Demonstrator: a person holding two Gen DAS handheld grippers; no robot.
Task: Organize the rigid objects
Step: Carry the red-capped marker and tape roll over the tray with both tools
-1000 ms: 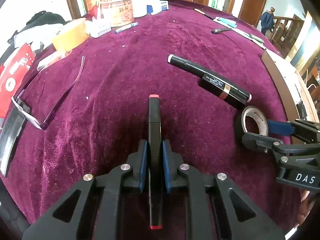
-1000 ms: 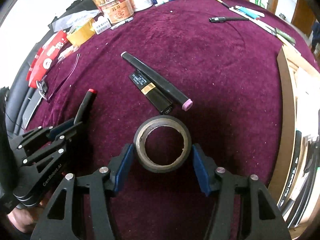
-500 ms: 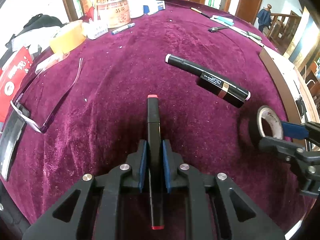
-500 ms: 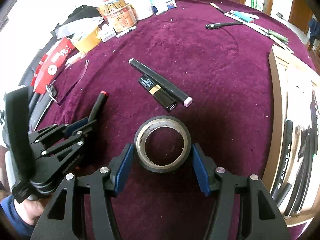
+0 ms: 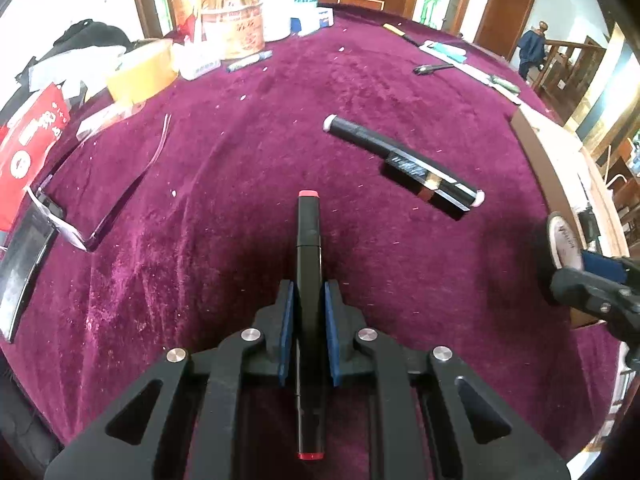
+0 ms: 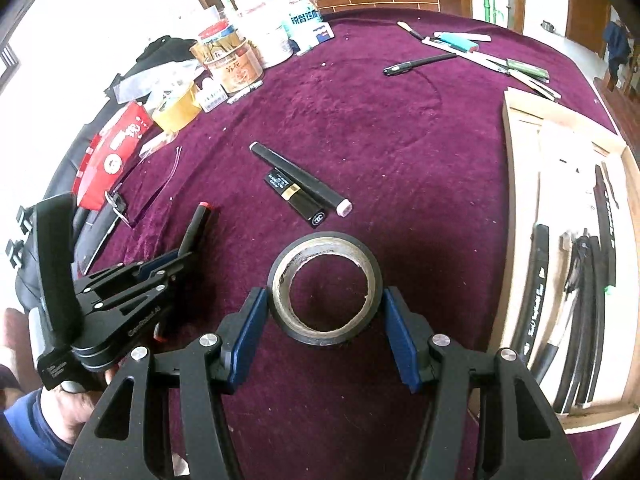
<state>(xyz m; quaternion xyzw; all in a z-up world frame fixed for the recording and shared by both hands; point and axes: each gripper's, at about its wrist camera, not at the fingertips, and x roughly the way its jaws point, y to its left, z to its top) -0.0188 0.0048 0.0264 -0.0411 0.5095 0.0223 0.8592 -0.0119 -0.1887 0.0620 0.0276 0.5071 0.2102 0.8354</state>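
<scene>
Two hand-held grippers work above a counter [image 6: 400, 128] covered in deep purple velvet. Left hand-held gripper [image 5: 308, 320]: its blue pads are closed on a black marker with red end caps [image 5: 308, 240], clamped near mid-length so that one red tip projects forward and the other sits back between the black arms; in the right wrist view this marker [image 6: 198, 224] slants upward from the left hand-held gripper [image 6: 176, 258], clear of the cloth. Right hand-held gripper [image 6: 326, 328]: its pads press on opposite sides of one roll of black tape [image 6: 325, 286], a glossy ring with a pale inner core, through whose hole the velvet shows; in the left wrist view the roll [image 5: 560, 240] appears edge-on at the far right.

Taking the tape roll as landmark: just beyond it lie two more black items side by side and touching, one long black marker with pale end caps [image 6: 300, 178] and one shorter black lipstick tube with a gold band [image 6: 298, 196]. Farther beyond the roll, one black pen [image 6: 418, 64] lies alone. To the right of the roll stands one wooden tray [image 6: 516, 184] holding several dark, long, slender items. To the left of the roll lies one pair of glasses [image 6: 132, 200], near the held marker. A person's hand [image 6: 72, 404] and blue sleeve [image 6: 28, 428] carry the left hand-held gripper.
</scene>
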